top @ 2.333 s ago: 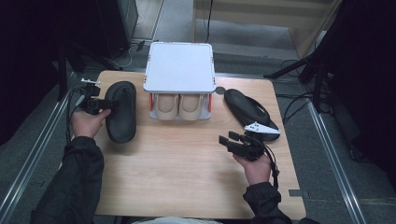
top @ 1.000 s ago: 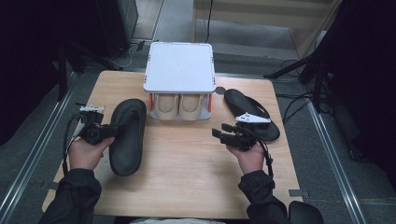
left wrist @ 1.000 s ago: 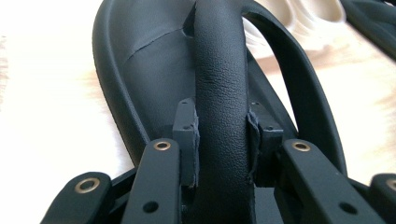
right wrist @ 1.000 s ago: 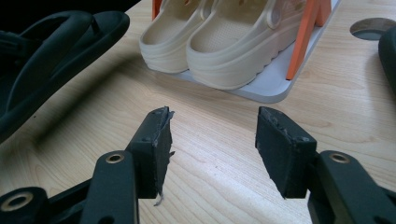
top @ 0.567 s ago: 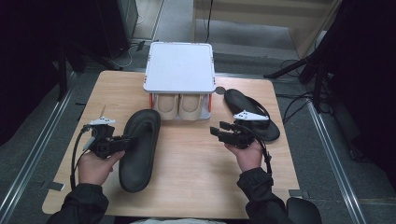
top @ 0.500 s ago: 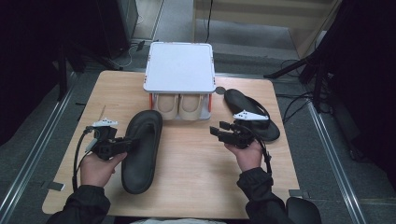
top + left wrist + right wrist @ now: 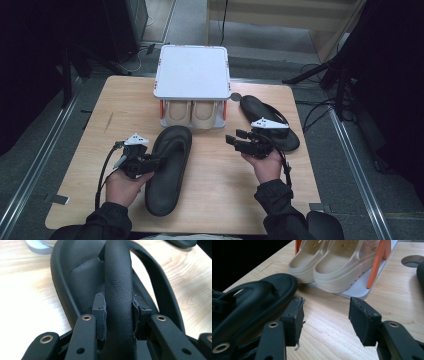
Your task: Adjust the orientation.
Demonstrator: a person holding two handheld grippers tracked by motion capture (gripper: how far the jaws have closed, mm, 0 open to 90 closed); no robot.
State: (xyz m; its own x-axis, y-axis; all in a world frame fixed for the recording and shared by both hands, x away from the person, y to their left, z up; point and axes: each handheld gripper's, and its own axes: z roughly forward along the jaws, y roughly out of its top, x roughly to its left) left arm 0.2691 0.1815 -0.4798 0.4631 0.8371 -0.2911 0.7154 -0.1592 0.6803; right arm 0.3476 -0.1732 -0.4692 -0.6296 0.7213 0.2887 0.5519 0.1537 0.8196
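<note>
Black sandal [image 7: 168,168] dragged nearer shoe rack [image 7: 192,85].

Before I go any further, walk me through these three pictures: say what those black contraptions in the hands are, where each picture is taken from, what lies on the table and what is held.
A person sits at a wooden table holding a hand-operated two-jaw clamp in each hand. These are grippers, not robot arms.

The high view looks down from above the person. The other two pictures come from small cameras riding on each gripper, looking along its black jaws.

The left gripper is shut on the strap of a black sandal, which lies on the table in front of the person. The right gripper is open and holds nothing; it hangs over bare wood.

At the back stands a white shoe rack with orange posts, and a pair of beige clogs sits on its lower shelf. A second black sandal lies to the right of the rack.
</note>
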